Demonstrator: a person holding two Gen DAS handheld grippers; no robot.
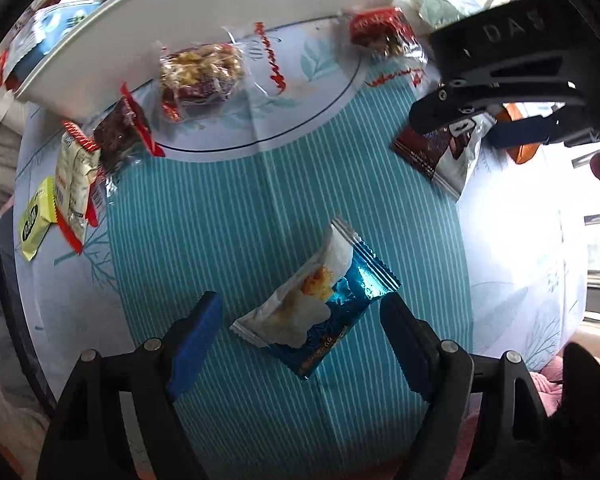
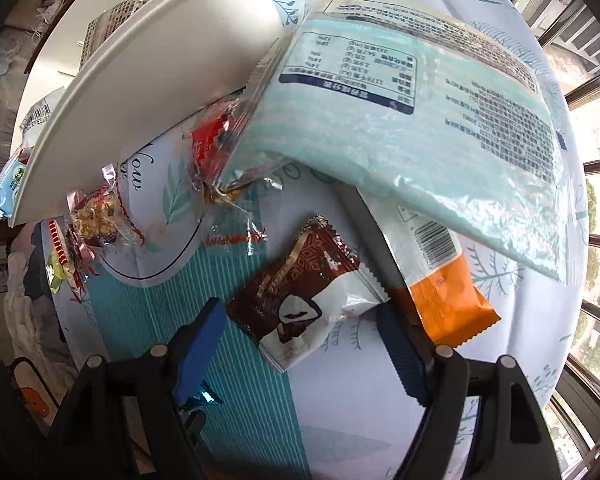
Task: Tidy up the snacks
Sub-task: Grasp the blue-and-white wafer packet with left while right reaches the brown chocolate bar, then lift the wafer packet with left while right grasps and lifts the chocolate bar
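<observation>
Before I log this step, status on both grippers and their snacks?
Left gripper open over blue packet. Right gripper open over brown packet. Orange packet beside right finger.

tablecloth [image 1: 228, 216]: teal, white pinstripes | tray [image 1: 204, 28]: white | near packet [image 1: 320, 312]: blue-and-white | right packet [image 2: 296, 296]: brown-and-white | far-left packet [image 1: 36, 220]: yellow-green | big bag [image 2: 420, 128]: pale mint

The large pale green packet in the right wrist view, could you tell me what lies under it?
Under the pale green packet an orange-and-white packet sticks out, barcode showing. Its upper part is covered, so anything further beneath stays hidden.
</observation>
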